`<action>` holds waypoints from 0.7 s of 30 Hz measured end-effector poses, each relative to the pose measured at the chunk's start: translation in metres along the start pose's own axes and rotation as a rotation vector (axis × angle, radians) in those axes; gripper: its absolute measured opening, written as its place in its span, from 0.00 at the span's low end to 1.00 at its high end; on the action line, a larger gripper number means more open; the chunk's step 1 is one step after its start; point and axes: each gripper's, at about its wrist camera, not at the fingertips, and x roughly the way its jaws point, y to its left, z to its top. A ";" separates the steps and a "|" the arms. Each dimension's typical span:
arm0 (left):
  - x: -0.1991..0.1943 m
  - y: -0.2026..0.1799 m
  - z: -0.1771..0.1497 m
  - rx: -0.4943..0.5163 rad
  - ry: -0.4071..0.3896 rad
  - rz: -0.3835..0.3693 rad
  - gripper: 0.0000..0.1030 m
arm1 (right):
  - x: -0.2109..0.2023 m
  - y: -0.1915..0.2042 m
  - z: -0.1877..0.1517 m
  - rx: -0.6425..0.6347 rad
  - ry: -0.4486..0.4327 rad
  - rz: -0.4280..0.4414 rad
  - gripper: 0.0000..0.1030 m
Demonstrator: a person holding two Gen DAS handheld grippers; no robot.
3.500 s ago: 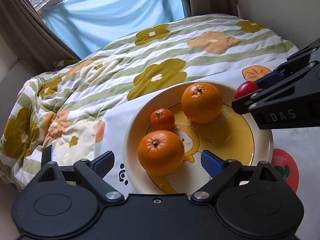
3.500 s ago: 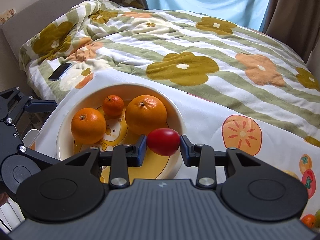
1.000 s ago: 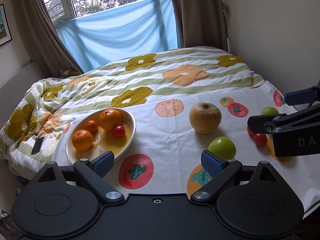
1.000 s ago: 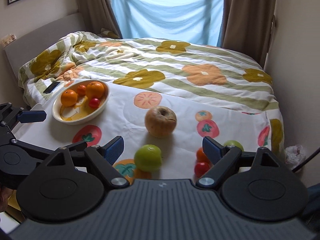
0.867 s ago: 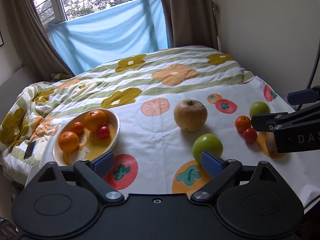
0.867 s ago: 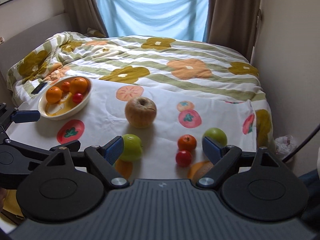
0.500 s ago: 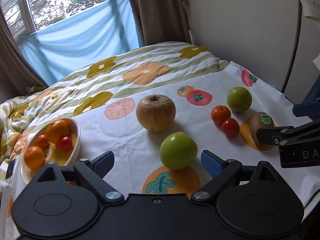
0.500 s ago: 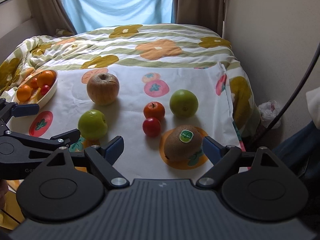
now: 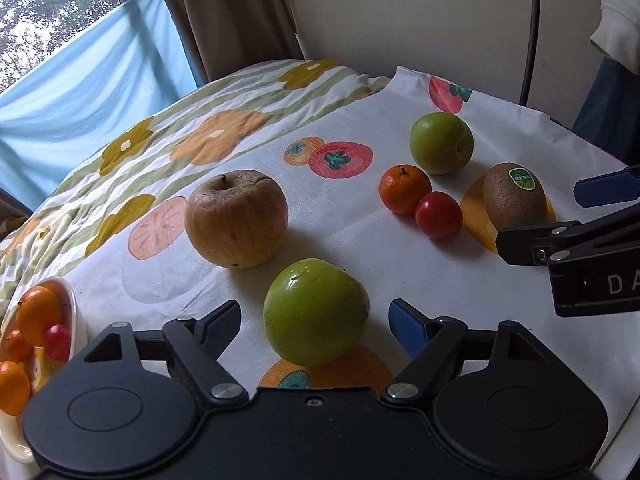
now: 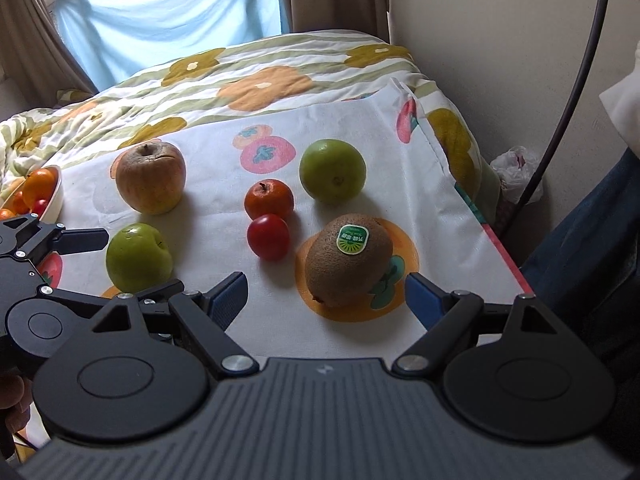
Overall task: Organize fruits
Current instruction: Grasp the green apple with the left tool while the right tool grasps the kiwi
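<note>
A green apple (image 9: 316, 312) lies on the fruit-print cloth between the fingers of my left gripper (image 9: 314, 320). Its jaws are closing, and a gap still shows on each side of the apple. My right gripper (image 10: 326, 294) stands open around a brown kiwi (image 10: 348, 258) with a green sticker, without touching it. Between the two lie a small orange (image 10: 269, 200) and a red tomato (image 10: 268, 237). A second green fruit (image 10: 333, 171) and a wrinkled brown apple (image 9: 236, 218) sit further back. At the far left, a white bowl (image 9: 74, 308) holds oranges and a tomato.
The cloth ends at the bed's edge just right of the kiwi, beside a wall, a dark cable (image 10: 576, 80) and a plastic bag (image 10: 516, 174) on the floor. A person's clothing (image 10: 580, 248) is at the right. A flowered duvet (image 10: 260, 80) stretches behind the fruits.
Both grippers have dropped lower and closer to the fruits. The left one's fingers have narrowed around the green apple. The kiwi now sits between the right one's fingers.
</note>
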 end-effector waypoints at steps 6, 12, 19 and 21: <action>0.007 0.001 0.001 0.012 0.011 -0.028 0.62 | 0.008 0.001 0.002 0.024 0.009 -0.024 0.97; 0.005 0.003 0.000 0.020 0.007 -0.033 0.59 | 0.016 0.000 0.005 0.040 0.016 -0.038 0.94; 0.002 0.001 -0.002 0.018 0.011 -0.020 0.59 | 0.024 0.000 0.008 0.033 0.017 -0.047 0.87; 0.002 0.001 -0.002 0.009 0.013 -0.019 0.59 | 0.028 0.000 0.008 0.030 0.021 -0.052 0.86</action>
